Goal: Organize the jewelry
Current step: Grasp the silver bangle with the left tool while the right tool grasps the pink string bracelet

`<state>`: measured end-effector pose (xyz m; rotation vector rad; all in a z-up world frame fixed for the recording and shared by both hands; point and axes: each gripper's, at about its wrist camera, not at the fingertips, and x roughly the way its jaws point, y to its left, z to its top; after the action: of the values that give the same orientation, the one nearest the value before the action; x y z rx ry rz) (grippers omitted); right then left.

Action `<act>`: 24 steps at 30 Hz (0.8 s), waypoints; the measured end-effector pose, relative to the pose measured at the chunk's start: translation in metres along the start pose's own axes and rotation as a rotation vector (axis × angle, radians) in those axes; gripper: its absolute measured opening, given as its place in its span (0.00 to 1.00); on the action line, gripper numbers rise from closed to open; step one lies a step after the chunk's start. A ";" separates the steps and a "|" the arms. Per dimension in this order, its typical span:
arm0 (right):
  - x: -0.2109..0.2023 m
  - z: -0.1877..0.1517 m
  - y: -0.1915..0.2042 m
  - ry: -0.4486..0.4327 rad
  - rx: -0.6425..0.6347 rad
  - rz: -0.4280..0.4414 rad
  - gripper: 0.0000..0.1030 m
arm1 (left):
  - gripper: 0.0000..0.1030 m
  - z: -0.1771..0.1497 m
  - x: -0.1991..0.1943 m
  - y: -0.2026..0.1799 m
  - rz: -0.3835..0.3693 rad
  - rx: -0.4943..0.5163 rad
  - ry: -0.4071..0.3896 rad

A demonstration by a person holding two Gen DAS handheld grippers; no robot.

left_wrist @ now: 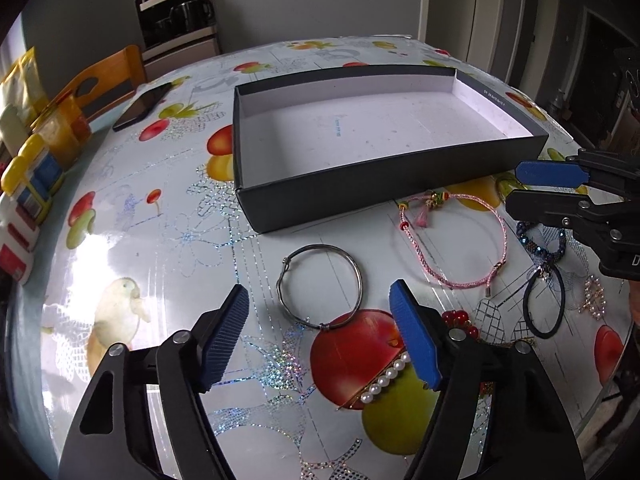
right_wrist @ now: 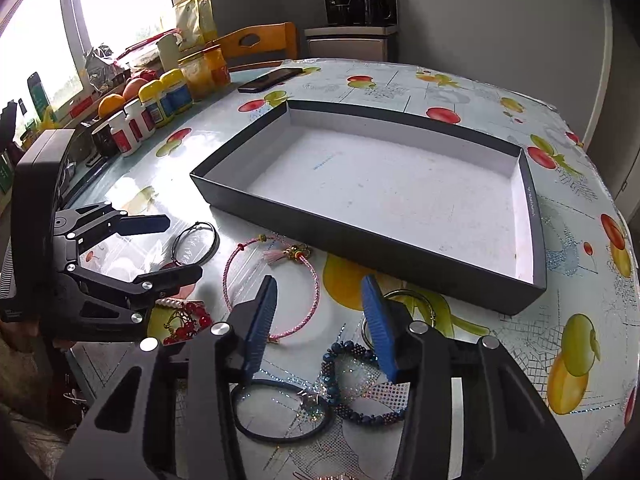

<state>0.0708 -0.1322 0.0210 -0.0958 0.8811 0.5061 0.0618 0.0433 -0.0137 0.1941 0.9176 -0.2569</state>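
While both sets of jaws stand apart with nothing gripped, we find the jewelry spread loose on the tabletop [left_wrist: 168, 216], a glossy cloth printed with fruit. Between the fingers of the left gripper [left_wrist: 320, 336] lies a thin silver bangle [left_wrist: 322, 286], flat and untouched. Just beside its right finger sits a pearl hair clip [left_wrist: 386, 378], with a red bead piece [left_wrist: 460, 320] behind that finger. The right gripper [right_wrist: 318, 326] has its jaws narrower, above a dark blue beaded bracelet [right_wrist: 352, 384] and a black hair tie [right_wrist: 280, 408] that carries a small sparkly charm; neither one is pressed by the blue pads. A pink cord bracelet [right_wrist: 272, 284] with a tassel and coloured beads lies just ahead of the right gripper's left finger, partly covered by it. A metal ring [right_wrist: 404, 300] shows past the right finger.

Beyond all of these we see a shallow black box [left_wrist: 384, 184], white inside and holding no jewelry, its near wall standing between the pieces and its floor. Farther off lie a black phone [right_wrist: 270, 79], a row of bottles and jars [right_wrist: 160, 100] near the window, and a wooden chair [right_wrist: 256, 42].
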 end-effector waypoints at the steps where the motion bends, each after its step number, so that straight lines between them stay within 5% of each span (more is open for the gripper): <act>1: 0.003 0.001 0.001 0.005 -0.002 0.000 0.38 | 0.68 0.000 0.001 0.000 -0.003 0.001 0.002; 14: 0.033 0.004 0.006 0.074 -0.024 -0.016 0.33 | 0.48 0.003 0.004 0.002 -0.034 0.014 -0.017; 18: 0.036 0.003 0.007 0.082 -0.026 -0.011 0.07 | 0.48 0.002 0.003 0.000 -0.028 0.023 -0.021; 24: 0.025 0.004 0.011 0.043 -0.044 -0.008 0.03 | 0.48 0.001 -0.002 0.003 -0.010 0.023 -0.028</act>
<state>0.0817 -0.1114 0.0055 -0.1505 0.9110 0.5178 0.0621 0.0460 -0.0109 0.2065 0.8884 -0.2783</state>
